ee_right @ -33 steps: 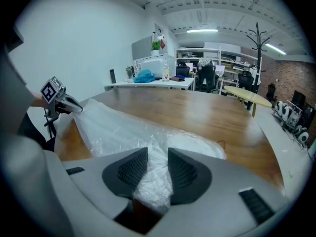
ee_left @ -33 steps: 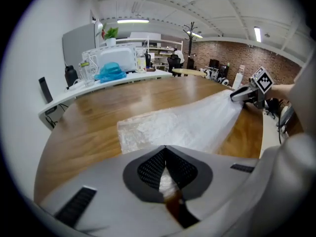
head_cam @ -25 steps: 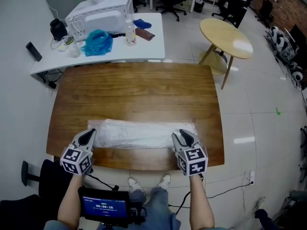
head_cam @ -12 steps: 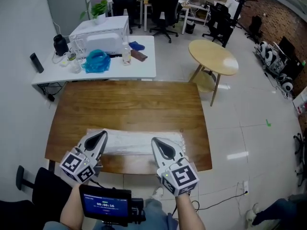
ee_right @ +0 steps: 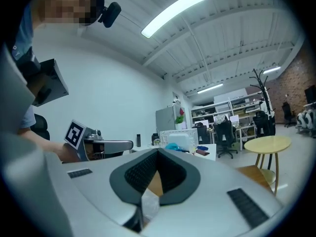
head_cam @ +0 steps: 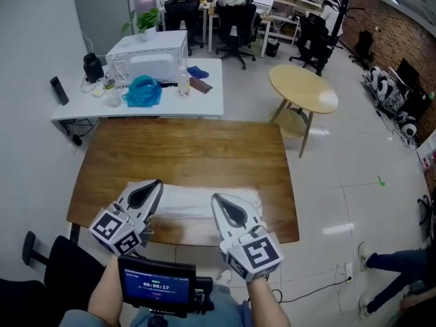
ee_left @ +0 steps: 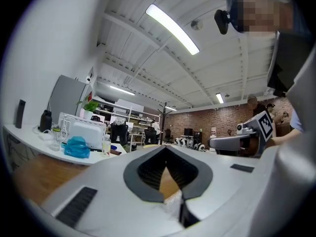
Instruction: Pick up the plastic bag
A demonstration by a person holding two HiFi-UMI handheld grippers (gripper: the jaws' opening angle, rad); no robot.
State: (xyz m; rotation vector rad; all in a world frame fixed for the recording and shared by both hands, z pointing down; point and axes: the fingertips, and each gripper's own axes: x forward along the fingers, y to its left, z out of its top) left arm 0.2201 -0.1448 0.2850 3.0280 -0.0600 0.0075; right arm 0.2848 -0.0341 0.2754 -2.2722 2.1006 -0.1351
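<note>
One brown wooden worktop (head_cam: 184, 148) spreads below me. One clear plastic bag (head_cam: 194, 200) stretches across its near side, between my two tongs. My left tongs (head_cam: 155, 184) are closed tight on a pinch of the bag's film. My right tongs (head_cam: 216, 199) are closed tight on another pinch of it.
</note>
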